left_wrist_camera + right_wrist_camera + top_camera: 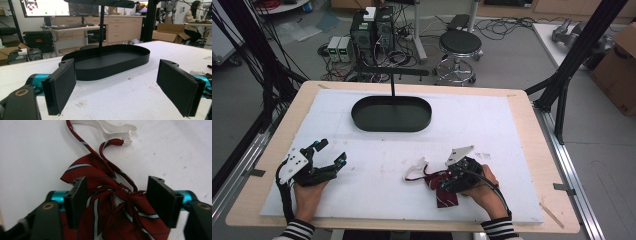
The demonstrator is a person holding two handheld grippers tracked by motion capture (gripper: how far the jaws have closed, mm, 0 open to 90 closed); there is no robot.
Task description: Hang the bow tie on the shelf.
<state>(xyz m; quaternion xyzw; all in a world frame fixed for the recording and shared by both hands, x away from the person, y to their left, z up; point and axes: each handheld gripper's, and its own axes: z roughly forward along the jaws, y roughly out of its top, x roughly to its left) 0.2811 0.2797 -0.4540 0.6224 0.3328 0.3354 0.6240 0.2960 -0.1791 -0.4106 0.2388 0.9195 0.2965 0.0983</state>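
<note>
The left hand-held gripper (pixel 331 152) rests on the bench (pixel 512 125) with its jaws wide apart and nothing between them, well off to the side of the work. The right hand-held gripper (pixel 117 187) is down over the red striped bow tie (pixel 110 202), jaws part-open and straddling its knot without pressing yet, so the pick-up looks to be the step in hand. Next it likely needs to close on the knot and lift, perhaps toward the black tray (pixel 391 114) ahead.

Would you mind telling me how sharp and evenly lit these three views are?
High view: soft, even light, slightly blurry, the black tray dark and featureless. Left gripper view: near pads sharp, background room softer. Right gripper view: the red striped bow tie crisp, the white table bright, nearly washed out.
</note>
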